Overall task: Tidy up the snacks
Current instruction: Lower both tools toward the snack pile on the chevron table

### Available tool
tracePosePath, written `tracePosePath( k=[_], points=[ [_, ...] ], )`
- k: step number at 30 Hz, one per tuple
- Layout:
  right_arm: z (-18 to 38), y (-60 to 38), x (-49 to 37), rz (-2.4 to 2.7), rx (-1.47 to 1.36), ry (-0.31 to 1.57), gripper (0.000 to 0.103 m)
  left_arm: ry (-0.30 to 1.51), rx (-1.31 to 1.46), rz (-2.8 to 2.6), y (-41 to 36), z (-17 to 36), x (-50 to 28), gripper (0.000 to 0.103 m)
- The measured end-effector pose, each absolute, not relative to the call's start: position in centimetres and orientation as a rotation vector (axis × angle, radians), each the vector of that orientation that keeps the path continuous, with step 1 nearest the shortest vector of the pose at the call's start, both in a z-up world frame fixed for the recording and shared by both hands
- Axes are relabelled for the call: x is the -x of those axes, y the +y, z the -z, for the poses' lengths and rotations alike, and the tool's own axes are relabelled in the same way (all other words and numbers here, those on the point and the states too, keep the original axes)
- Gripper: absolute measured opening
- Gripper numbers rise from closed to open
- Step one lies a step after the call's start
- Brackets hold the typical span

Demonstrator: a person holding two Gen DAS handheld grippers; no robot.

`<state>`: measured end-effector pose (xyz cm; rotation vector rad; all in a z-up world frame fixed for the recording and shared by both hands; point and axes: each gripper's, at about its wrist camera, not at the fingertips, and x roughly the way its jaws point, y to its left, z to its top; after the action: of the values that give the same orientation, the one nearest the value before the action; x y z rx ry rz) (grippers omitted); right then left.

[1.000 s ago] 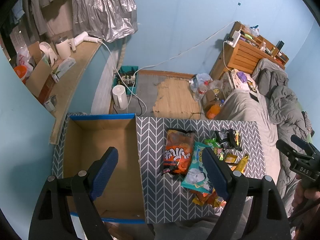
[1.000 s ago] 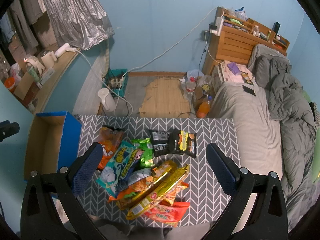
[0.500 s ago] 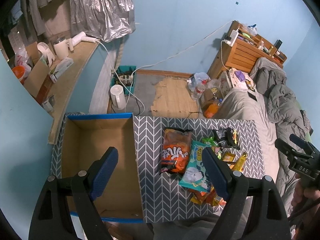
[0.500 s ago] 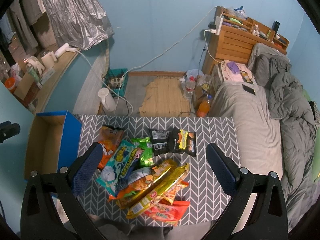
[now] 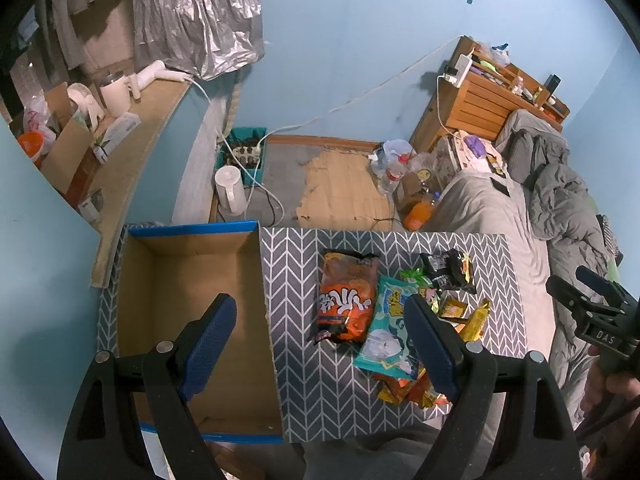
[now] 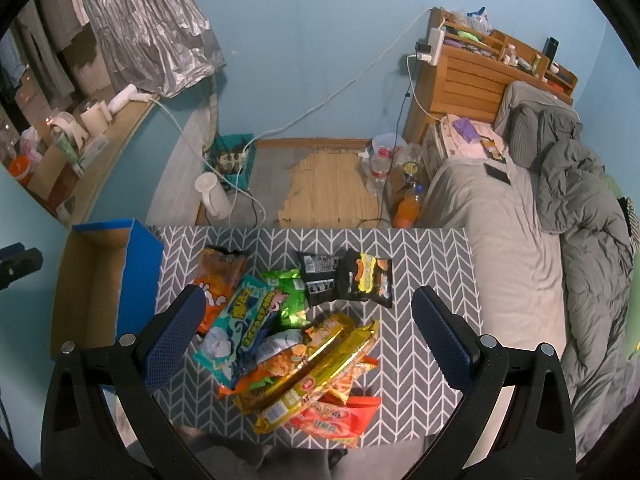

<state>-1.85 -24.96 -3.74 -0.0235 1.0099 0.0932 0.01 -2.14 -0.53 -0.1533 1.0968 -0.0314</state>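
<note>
Comparing with the earlier views, nothing has shifted: the table [image 5: 496, 248] carries an empty cardboard box [image 5: 192, 292] at frame left and the snack pile [image 6: 296, 336] at centre. Left tongs [image 5: 320, 344] and right tongs [image 6: 308, 336] hover spread wide, empty. Sorting has not begun.

Table [image 6: 420, 248]: grey with white chevron pattern, rectangular.
Left end: open cardboard box [image 5: 188, 312] with blue rim, nothing visible inside.
Near the far edge, middle: orange snack bag [image 5: 348, 296], lying flat, just right of the box.
Toward the far right: black packets [image 6: 344, 276], overlapping.
Centre: teal bag [image 6: 240, 324] overlapping the orange one; green packet [image 6: 290, 292] beside it.
Near edge: gold wrappers [image 6: 320, 368] piled over a red packet [image 6: 336, 420], touching.
</note>
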Motion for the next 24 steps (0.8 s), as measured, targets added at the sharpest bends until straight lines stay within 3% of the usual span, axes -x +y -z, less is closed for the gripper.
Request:
tracePosePath(
  k=[24],
  points=[
    [6.9,-28.6,2.5,-0.015,-0.052,1.125,0.101,1.137,0.089,0.165,-4.8,3.1,-1.9,0.087]
  ],
)
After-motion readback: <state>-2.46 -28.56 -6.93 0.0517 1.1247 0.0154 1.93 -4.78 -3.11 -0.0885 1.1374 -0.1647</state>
